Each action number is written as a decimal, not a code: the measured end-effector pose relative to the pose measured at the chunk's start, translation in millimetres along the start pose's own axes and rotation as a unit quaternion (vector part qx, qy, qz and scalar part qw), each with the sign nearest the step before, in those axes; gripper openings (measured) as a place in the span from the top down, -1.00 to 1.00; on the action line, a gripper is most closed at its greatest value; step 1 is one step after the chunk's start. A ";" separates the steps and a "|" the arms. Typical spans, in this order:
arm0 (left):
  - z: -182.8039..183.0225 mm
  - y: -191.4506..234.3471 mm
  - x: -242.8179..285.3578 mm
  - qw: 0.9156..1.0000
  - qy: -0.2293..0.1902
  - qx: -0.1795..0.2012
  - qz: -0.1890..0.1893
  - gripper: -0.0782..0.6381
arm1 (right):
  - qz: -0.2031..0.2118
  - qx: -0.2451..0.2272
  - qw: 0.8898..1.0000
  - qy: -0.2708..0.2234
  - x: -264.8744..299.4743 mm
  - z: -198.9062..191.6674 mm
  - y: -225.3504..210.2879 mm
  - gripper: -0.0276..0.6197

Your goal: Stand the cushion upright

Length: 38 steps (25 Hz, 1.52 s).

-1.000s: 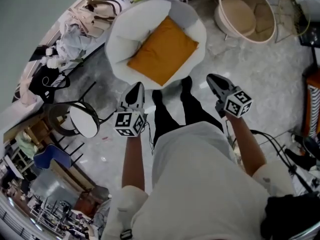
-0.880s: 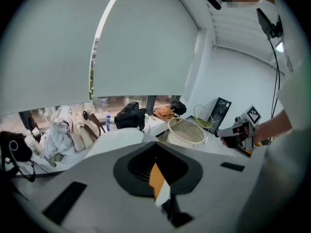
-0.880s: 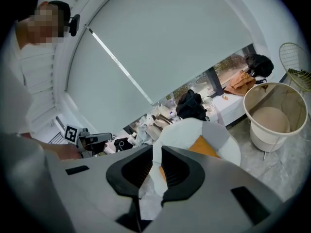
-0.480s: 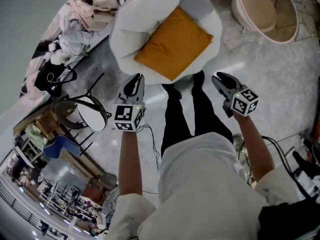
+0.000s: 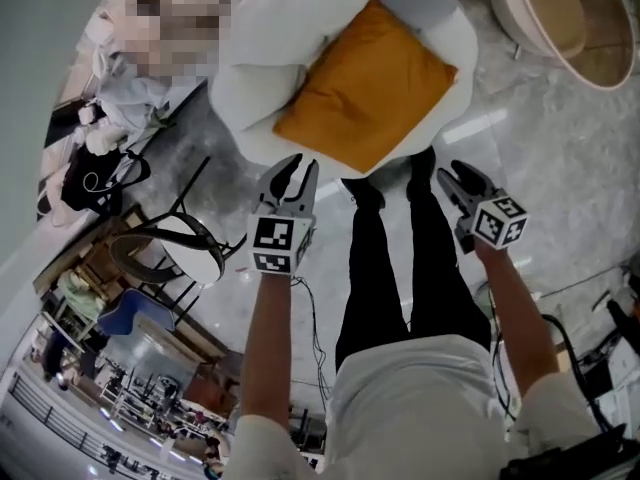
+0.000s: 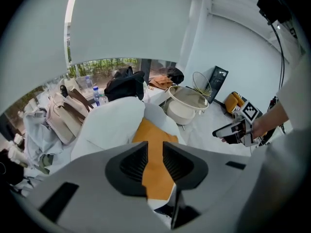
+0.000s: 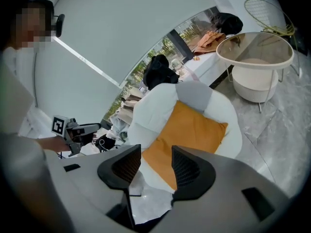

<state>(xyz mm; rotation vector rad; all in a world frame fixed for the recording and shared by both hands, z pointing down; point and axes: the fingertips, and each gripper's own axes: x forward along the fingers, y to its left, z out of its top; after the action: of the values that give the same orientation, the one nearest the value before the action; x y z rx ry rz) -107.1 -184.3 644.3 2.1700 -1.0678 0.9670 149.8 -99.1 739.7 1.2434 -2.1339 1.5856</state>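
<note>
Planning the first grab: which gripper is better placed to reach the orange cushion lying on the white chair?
Probably left. The left gripper sits just off the near edge of the cushion; the right gripper hangs further from it. Both grippers' jaws have just been opening, empty.

A white armchair (image 5: 270, 58) stands on the grey marble floor (image 5: 560, 158) just ahead of the left gripper (image 5: 298, 173) and the right gripper (image 5: 452, 171). An orange cushion (image 5: 368, 86) lies on its seat. On the floor, a cream round basket (image 5: 560, 18) stands beyond the right gripper, and a black-framed round stool (image 5: 190, 248) stands left of the left gripper.
</note>
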 end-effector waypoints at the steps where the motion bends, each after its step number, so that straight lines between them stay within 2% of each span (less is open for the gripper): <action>1: -6.7 2.4 9.7 1.000 0.005 0.002 -0.003 0.50 | -0.004 0.001 1.000 0.000 10.0 -4.9 -5.6 0.24; 8: -39.4 16.7 82.5 0.998 0.047 0.023 -0.022 0.36 | -0.022 0.006 1.000 0.010 76.2 -26.0 -50.2 0.08; 11: -43.7 20.7 111.9 0.997 0.061 0.029 -0.041 0.36 | -0.023 0.006 1.000 0.021 97.7 -38.4 -64.9 0.05; 15: -50.2 28.4 149.0 0.995 0.072 0.045 -0.047 0.34 | -0.024 0.004 0.999 0.027 123.7 -48.0 -91.4 0.03; 21: -75.8 35.4 198.4 0.990 0.110 0.059 -0.058 0.23 | -0.035 0.015 0.999 0.033 157.1 -67.6 -131.1 0.02; 26: -97.2 56.6 238.5 0.986 0.145 0.057 -0.052 0.02 | -0.062 0.063 0.996 0.021 176.9 -75.6 -166.6 -0.01; 33: -116.2 79.6 285.0 0.983 0.175 0.041 -0.028 -0.12 | -0.058 0.106 0.992 0.022 204.6 -98.2 -206.2 -0.12; 38: -126.2 101.7 307.4 0.982 0.184 0.033 0.005 -0.22 | -0.049 0.136 0.989 0.006 223.3 -100.6 -228.0 -0.17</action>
<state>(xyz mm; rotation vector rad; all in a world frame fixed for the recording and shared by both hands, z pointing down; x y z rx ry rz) -104.5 -287.3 976.2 1.9337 -0.8793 1.3612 144.3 -138.8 1071.9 1.3882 -1.8633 1.8834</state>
